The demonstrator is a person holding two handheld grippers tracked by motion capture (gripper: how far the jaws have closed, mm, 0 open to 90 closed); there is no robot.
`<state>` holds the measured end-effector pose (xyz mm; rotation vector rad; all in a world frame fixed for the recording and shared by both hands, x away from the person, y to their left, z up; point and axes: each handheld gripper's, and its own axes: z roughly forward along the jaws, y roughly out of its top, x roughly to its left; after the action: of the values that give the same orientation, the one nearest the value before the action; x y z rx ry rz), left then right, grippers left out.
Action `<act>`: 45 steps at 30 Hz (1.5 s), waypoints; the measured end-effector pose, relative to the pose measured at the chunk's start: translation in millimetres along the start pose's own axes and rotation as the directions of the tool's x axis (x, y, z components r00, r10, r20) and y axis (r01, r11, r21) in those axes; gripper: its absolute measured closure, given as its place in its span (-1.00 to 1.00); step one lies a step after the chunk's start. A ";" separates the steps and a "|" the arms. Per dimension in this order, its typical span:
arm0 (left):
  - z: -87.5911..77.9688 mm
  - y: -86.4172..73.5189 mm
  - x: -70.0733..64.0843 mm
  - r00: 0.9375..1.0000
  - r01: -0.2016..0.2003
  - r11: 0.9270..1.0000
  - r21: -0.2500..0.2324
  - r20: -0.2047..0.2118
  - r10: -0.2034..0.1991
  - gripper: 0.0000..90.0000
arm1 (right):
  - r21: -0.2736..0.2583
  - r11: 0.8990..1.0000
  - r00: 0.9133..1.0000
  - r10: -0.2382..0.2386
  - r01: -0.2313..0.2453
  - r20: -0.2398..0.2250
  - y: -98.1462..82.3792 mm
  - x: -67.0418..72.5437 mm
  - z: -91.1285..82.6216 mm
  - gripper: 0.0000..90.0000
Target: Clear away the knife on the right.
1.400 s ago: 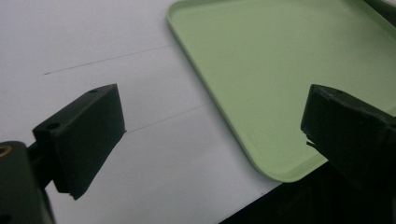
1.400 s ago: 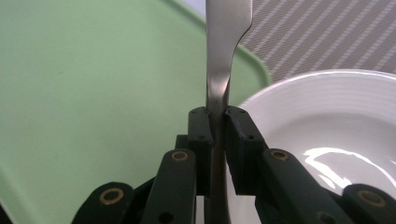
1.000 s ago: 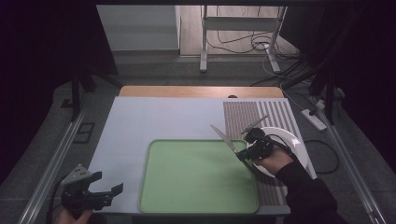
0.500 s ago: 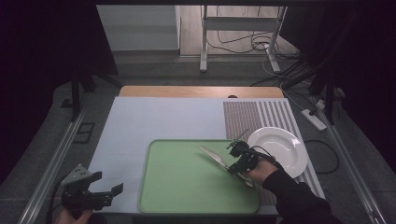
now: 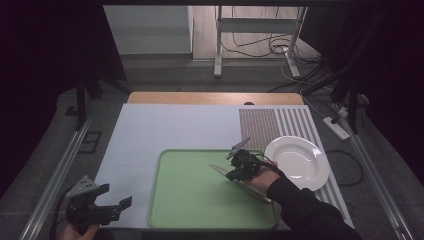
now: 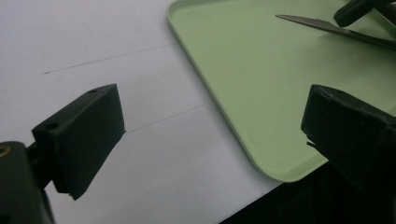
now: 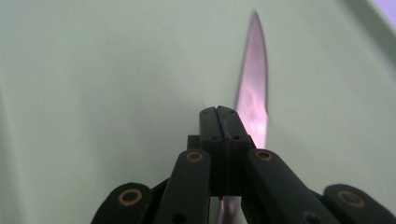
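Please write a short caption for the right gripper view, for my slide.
Right hand-held gripper, jaws shut on a knife, above the green tray.

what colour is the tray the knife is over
Pale green, plain with no pattern. The tray under the knife shows best in the high view.

High view is running dim overall: room edges are falling into near black, only the pale grey table surface (image 5: 165, 135) and the strip of floor behind it are catching light from above. The round white ceramic plate (image 5: 296, 162) is glaring a little at its rim. The flat light-green plastic tray (image 5: 200, 200) is reading evenly lit, shadows soft. Left gripper view is staying sharp on the tray, black near jaws slightly soft. Right gripper view is smearing the long silver metal knife blade (image 7: 254, 88) with blur and a pinkish sheen; corners are darkening.
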<state>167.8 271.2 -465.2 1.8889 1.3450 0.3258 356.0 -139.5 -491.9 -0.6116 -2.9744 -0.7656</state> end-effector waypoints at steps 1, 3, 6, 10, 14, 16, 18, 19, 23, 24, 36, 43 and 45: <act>-0.1 -0.1 0.0 1.000 0.000 1.000 0.000 0.000 0.000 -0.88 | 0.001 1.000 1.000 -0.008 0.008 0.001 2.1 0.7 4.3 1.00; -0.1 -0.1 -0.2 1.000 -0.001 1.000 0.000 -0.001 0.001 -0.88 | 0.008 1.000 0.999 -0.025 0.025 0.020 5.2 1.4 12.1 1.00; -0.3 -0.3 -0.3 1.000 -0.001 1.000 -0.001 -0.001 0.001 -0.88 | 0.032 0.998 0.997 -0.054 0.052 0.062 7.6 0.6 20.0 1.00; -0.7 -0.6 0.0 1.000 0.004 1.000 -0.003 0.000 -0.004 -0.88 | 0.045 0.998 0.993 -0.048 0.043 0.107 8.0 -2.8 18.5 1.00; -0.7 -0.5 -0.2 1.000 -0.001 1.000 -0.002 0.000 0.001 -0.88 | 0.067 0.997 0.991 0.015 -0.024 0.133 1.3 -13.6 11.1 1.00; -0.7 -0.5 0.0 1.000 0.001 1.000 -0.003 0.000 -0.001 -0.88 | 0.072 0.995 0.989 0.055 -0.065 0.137 -5.8 -21.2 5.0 1.00; -0.6 -0.4 0.0 1.000 0.002 1.000 -0.003 0.000 -0.002 -0.88 | 0.076 0.994 0.989 0.063 -0.074 0.133 -8.1 -23.1 3.2 1.00; -0.6 -0.4 -0.1 1.000 0.001 1.000 -0.002 -0.001 -0.001 -0.88 | 0.084 0.993 0.987 0.071 -0.084 0.142 -12.3 -24.9 -0.1 1.00; -0.6 -0.4 -0.1 1.000 0.001 1.000 -0.002 -0.001 -0.001 -0.88 | 0.087 0.991 0.986 0.093 -0.106 0.139 -18.7 -27.8 -4.9 1.00; -0.7 -0.5 0.0 1.000 0.002 1.000 -0.003 -0.001 -0.002 -0.88 | 0.090 0.989 0.986 0.102 -0.115 0.134 -22.4 -29.5 -7.4 1.00; -0.5 -0.2 -0.4 1.000 -0.002 1.000 -0.003 -0.002 0.002 -0.88 | 0.103 0.979 0.974 0.159 -0.177 0.159 -46.1 -36.8 -23.8 1.00; -0.5 -0.2 -0.2 1.000 -0.001 1.000 -0.003 -0.001 0.001 -0.88 | 0.102 0.969 0.962 0.205 -0.226 0.178 -57.5 -40.9 -31.7 1.00; -0.4 -0.1 -0.3 1.000 -0.001 1.000 -0.003 -0.001 0.001 -0.88 | 0.101 0.968 0.962 0.208 -0.228 0.179 -58.3 -41.0 -32.2 1.00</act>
<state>167.4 271.1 -464.9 1.8871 1.3436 0.3291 369.3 -216.4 -494.9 -1.0226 -2.9980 -0.5383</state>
